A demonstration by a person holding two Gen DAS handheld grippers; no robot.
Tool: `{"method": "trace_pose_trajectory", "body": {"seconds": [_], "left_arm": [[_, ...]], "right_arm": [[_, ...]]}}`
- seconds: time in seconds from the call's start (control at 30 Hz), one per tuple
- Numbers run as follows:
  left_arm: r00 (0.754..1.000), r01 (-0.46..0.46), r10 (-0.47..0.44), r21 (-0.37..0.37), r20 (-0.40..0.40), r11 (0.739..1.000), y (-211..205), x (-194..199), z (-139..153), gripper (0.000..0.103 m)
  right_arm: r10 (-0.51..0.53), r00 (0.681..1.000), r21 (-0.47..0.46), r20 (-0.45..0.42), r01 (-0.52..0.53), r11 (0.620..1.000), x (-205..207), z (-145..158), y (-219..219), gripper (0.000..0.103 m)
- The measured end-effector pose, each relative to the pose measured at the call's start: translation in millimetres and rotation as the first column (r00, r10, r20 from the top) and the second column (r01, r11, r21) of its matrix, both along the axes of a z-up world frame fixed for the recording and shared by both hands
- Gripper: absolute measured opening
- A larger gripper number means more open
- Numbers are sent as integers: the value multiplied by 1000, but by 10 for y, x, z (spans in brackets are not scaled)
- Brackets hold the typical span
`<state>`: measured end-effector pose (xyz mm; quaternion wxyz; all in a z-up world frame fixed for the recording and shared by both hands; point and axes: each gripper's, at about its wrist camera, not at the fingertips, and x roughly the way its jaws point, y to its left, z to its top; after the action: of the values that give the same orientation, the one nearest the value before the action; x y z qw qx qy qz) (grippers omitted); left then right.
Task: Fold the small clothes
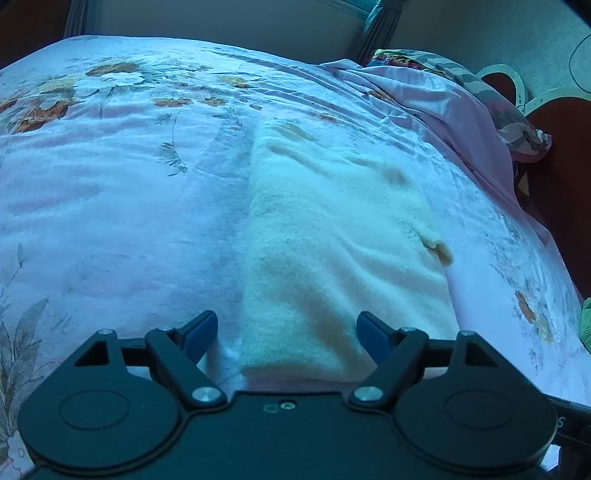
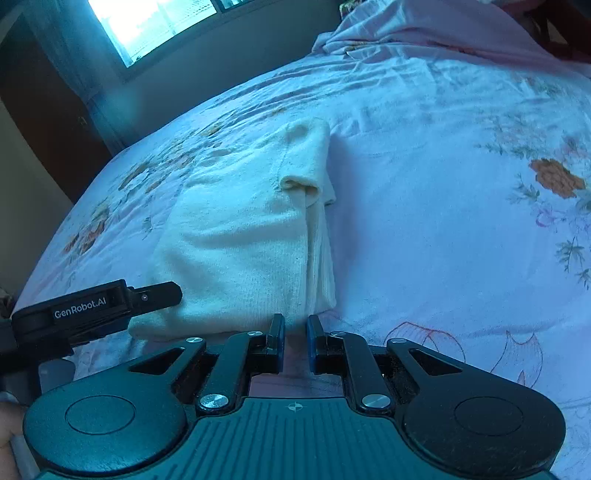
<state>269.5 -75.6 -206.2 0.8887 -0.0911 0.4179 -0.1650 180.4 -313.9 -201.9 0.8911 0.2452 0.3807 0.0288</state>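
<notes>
We hold both claws at the near end of a cream knitted garment (image 1: 332, 236), already folded into a long narrow bundle on the bed. Its long axis runs straight away from us, so the short near edge faces the claws. Our left claw (image 1: 286, 334) stands wide open and empty, its blue pads straddling the bundle's near left corner, one pad over the sheet, the other over the knit. Our right claw (image 2: 295, 338) has its fingers drawn close with a thin gap between them and nothing gripped; it sits just short of the near right corner, where the layered edge (image 2: 319, 258) shows. Both are about equally near, so we judge the next fold would carry this near edge away from us, along the length.

The floral bedsheet (image 1: 110, 206) is pale pink and lightly creased, with a rumpled blanket (image 1: 424, 99) at the far side. A bright window (image 2: 147, 22) and dark curtain (image 2: 74, 66) lie beyond.
</notes>
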Motion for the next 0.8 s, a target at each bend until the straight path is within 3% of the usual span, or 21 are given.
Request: {"method": "trace_pose_trajectory", "body": {"seconds": [0.07,0.1,0.13,0.17,0.2,0.3,0.4,0.67,0.8], "left_arm": [[1000,-4,4,-9,-5,1000,23,16,0,80],[1000,-7,6,-12,-6,1000,33,20,0,80],[1000,-5,5,-13,-7,1000,35,25,-2,80],[1000,-2,2,-11,-7,1000,32,29,-4,80],[1000,-3,3,-9,-6,1000,29,28,-4,80],[1000,1,-1,-7,-7,1000,8,25,-12,80],[1000,2,-2,-7,-7,1000,4,24,-11,80],[1000,7,-7,-10,-6,1000,14,26,-25,80],[1000,9,-9,-3,-5,1000,2,24,-38,81]], "right_arm": [[-3,1000,37,-5,3,999,-25,-1,-34,13],[3,1000,40,-15,-2,999,-35,-10,-43,24],[-2,1000,47,-16,2,999,-55,-22,-56,46],[-11,1000,58,-14,12,998,-72,-27,-73,54],[-21,1000,64,-7,21,998,-82,-15,-83,55],[-18,1000,56,21,17,998,-54,34,-48,54],[-10,1000,110,13,8,994,19,21,-15,30],[-45,997,203,60,32,979,185,92,-88,31],[-64,998,222,22,57,973,351,-9,-129,31]]}}
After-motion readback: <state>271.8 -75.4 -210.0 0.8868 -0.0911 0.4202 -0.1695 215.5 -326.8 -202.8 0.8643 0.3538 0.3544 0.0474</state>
